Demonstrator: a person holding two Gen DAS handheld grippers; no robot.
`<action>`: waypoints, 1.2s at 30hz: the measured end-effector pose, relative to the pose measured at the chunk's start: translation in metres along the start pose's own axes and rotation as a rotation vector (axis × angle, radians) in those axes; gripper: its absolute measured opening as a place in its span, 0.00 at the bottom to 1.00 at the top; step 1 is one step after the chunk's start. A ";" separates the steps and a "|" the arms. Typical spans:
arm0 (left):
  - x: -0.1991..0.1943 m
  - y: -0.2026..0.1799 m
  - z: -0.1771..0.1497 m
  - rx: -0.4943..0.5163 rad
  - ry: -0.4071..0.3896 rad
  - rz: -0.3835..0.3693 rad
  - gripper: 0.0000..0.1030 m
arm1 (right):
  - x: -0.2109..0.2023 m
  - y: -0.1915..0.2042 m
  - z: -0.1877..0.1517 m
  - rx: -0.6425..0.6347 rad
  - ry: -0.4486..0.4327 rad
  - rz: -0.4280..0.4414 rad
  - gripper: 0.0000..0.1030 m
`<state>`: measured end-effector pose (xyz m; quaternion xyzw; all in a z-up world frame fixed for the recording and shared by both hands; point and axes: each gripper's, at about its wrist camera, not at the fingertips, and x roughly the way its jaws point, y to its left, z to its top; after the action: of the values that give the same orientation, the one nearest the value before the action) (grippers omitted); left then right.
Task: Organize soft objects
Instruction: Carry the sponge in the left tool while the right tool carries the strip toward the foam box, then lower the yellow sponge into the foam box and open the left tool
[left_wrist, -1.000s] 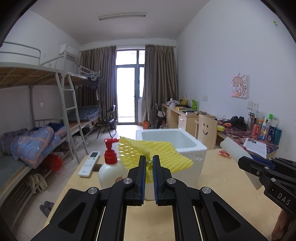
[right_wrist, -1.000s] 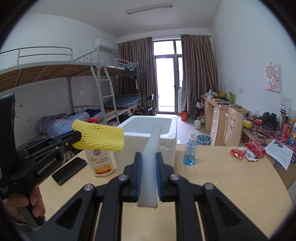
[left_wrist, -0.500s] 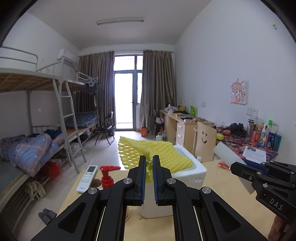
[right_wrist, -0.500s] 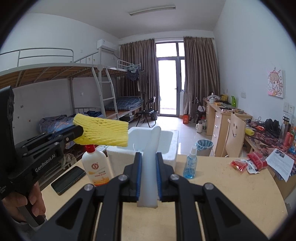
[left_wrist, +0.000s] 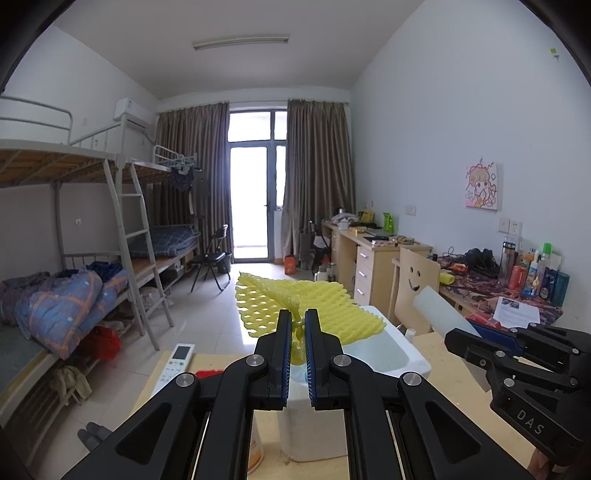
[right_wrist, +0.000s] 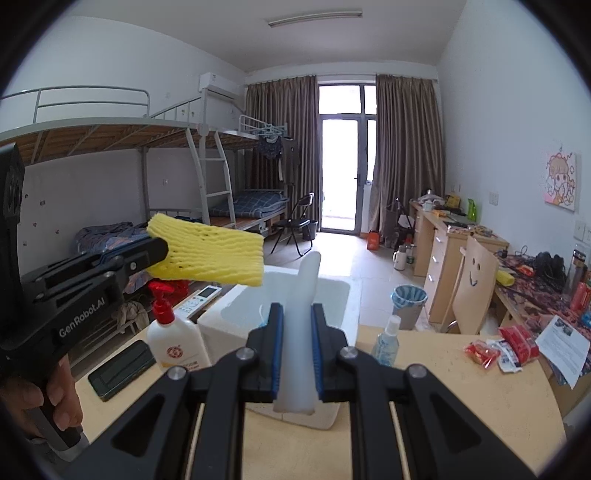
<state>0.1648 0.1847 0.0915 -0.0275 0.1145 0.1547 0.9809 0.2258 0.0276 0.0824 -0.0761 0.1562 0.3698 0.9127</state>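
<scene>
Left wrist view: the left tongs (left_wrist: 294, 325) are pinching a yellow foam net (left_wrist: 295, 304) right at its middle, so the mesh fans out past the tips, up in the air over the white foam box (left_wrist: 384, 356) on the counter (left_wrist: 454, 373). Off to the right you can see the right tongs (left_wrist: 456, 341) with a white foam strip (left_wrist: 437, 312) sticking out of them, also above the counter. A remote (left_wrist: 175, 363) lies at the counter's far left edge.

Right wrist view: the right tongs (right_wrist: 297, 317) are squeezed onto that white foam strip (right_wrist: 301, 325), which stands upright between the pads, in front of the box (right_wrist: 291, 295). On the left, the left tongs (right_wrist: 162, 249) hold the yellow net (right_wrist: 212, 253) out level, above a soap pump bottle (right_wrist: 177, 341) and a phone (right_wrist: 122, 363). A hand (right_wrist: 55, 387) grips the handle. A little spray bottle (right_wrist: 386, 341) sits just right of the box, snack packets (right_wrist: 498, 345) further right.
</scene>
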 end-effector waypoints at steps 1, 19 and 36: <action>0.002 0.001 0.000 -0.001 -0.001 0.002 0.07 | 0.002 -0.001 0.001 -0.001 -0.002 -0.004 0.17; 0.053 -0.007 0.004 0.004 0.082 -0.043 0.07 | 0.040 -0.023 0.008 0.024 0.036 -0.002 0.17; 0.099 -0.020 -0.001 -0.018 0.181 -0.109 0.42 | 0.030 -0.040 0.009 0.048 0.033 -0.074 0.17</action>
<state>0.2623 0.1952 0.0682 -0.0562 0.1996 0.0990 0.9733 0.2758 0.0212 0.0820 -0.0660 0.1773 0.3306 0.9246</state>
